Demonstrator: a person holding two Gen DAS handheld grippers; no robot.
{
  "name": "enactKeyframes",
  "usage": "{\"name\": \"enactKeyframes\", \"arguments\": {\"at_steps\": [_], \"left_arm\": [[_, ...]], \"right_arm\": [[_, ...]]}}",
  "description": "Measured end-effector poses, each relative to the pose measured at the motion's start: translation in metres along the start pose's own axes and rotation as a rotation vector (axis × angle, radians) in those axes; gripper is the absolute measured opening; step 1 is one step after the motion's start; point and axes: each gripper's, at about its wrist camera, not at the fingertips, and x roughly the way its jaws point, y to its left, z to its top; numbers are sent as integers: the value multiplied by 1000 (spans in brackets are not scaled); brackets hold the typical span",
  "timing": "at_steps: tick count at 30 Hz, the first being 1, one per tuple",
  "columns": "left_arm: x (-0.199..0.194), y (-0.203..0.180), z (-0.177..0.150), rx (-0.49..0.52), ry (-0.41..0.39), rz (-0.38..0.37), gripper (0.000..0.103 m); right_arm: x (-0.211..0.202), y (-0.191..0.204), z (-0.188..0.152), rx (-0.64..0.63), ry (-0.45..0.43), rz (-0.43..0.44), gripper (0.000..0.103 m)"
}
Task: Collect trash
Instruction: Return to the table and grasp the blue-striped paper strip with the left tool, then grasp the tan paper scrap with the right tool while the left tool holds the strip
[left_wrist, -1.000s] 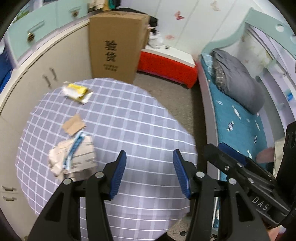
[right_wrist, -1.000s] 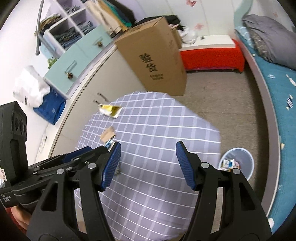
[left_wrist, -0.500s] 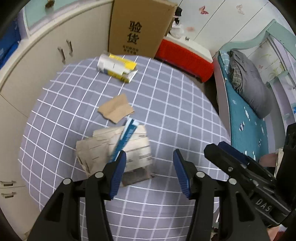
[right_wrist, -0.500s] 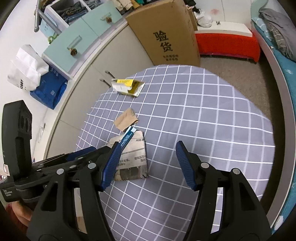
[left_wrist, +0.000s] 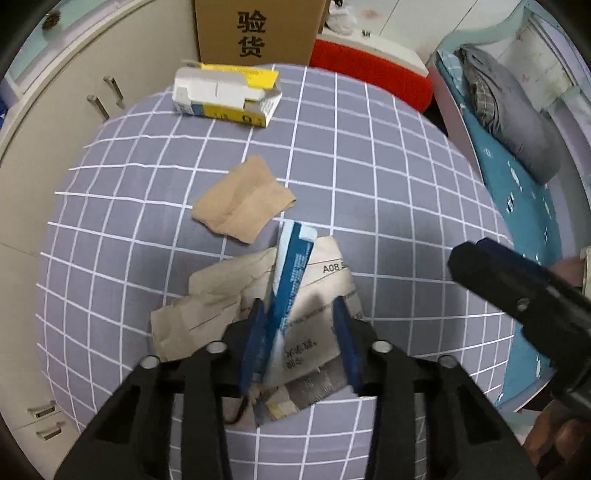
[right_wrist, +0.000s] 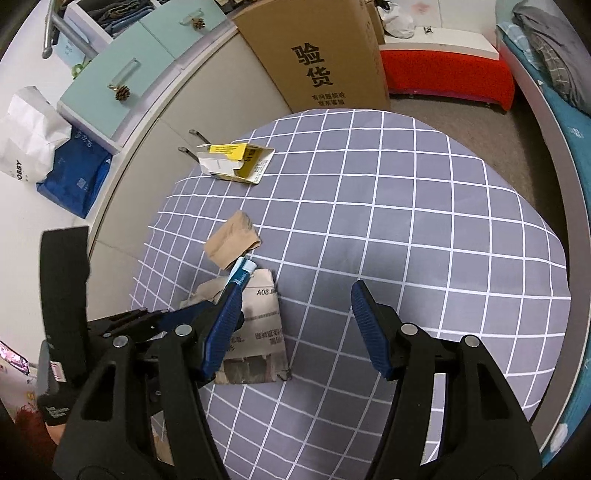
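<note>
A crumpled newspaper (left_wrist: 314, 343) with a flat blue-and-white wrapper (left_wrist: 291, 266) on top lies on the grey checked table (left_wrist: 388, 184). My left gripper (left_wrist: 299, 343) is down over the newspaper, its jaws partly closed astride the wrapper and the paper. A brown paper scrap (left_wrist: 243, 206) and a yellow-and-white carton (left_wrist: 225, 96) lie farther back. My right gripper (right_wrist: 295, 328) is open and empty above the table, right of the newspaper (right_wrist: 255, 332); the wrapper (right_wrist: 242, 271), scrap (right_wrist: 232, 240) and carton (right_wrist: 236, 162) show there too.
A tall cardboard box (right_wrist: 317, 55) stands behind the table next to a red-and-white bench (right_wrist: 447, 74). Cream cupboards (left_wrist: 55, 110) run along the left. A bed with a teal sheet (left_wrist: 517, 177) lies on the right.
My left gripper has dropped forward onto the newspaper and its jaws have narrowed around the wrapper. The right gripper has moved closer to the table and stayed open.
</note>
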Motion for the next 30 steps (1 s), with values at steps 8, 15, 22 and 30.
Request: {"name": "enactKeyframes", "arguments": {"at_steps": [8, 15, 22, 30], "left_arm": [[-17, 28, 4, -92, -63, -78, 8], [-49, 72, 16, -194, -164, -20, 8], [-45, 103, 19, -241, -162, 21, 8], [-37, 105, 23, -221, -159, 43, 8]], "right_arm": [[15, 10, 14, -21, 15, 3, 61], [49, 39, 30, -99, 52, 26, 61], [91, 70, 40, -201, 74, 26, 61], [127, 86, 39, -315, 107, 3, 31]]}}
